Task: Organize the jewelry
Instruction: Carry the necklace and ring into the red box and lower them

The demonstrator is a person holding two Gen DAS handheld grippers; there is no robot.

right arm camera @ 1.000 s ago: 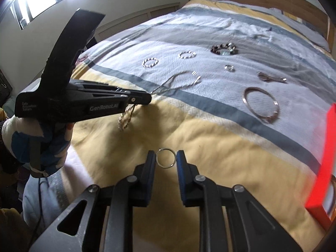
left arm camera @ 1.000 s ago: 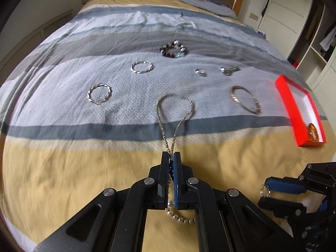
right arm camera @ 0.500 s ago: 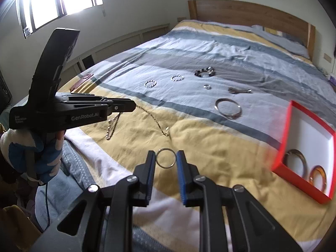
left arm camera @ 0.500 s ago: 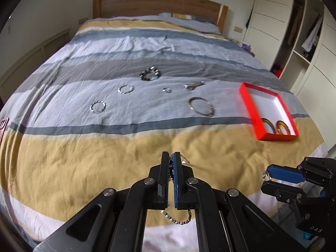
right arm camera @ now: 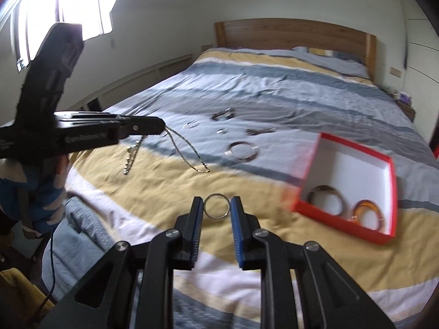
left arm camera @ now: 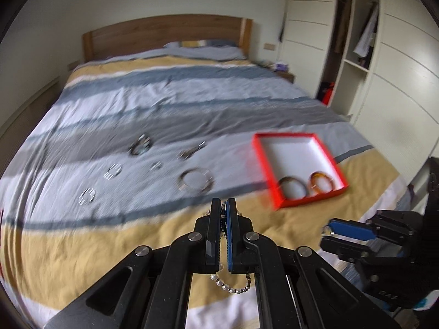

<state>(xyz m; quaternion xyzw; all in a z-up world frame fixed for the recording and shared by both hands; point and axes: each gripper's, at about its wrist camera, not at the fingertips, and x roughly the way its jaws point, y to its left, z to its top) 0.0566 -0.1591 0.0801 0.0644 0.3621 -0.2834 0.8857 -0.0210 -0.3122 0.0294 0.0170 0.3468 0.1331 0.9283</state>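
- Left wrist view: we are clamping our left hand-held gripper [left arm camera: 223, 205] fully closed on a chain necklace [left arm camera: 233, 285], beaded end dangling beneath the fingers, above the bed [left arm camera: 82, 246]. A red box [left arm camera: 299, 168] is lying on the bed, holding two bangles [left arm camera: 304, 185]. Loose bracelets [left arm camera: 196, 182] are lying blurred on the grey stripes.
- Right wrist view: we are pinching a silver ring [right arm camera: 216, 206] between the partly spread fingers of our right hand-held gripper [right arm camera: 216, 208]. The necklace is hanging from the left hand-held gripper, over the bed.
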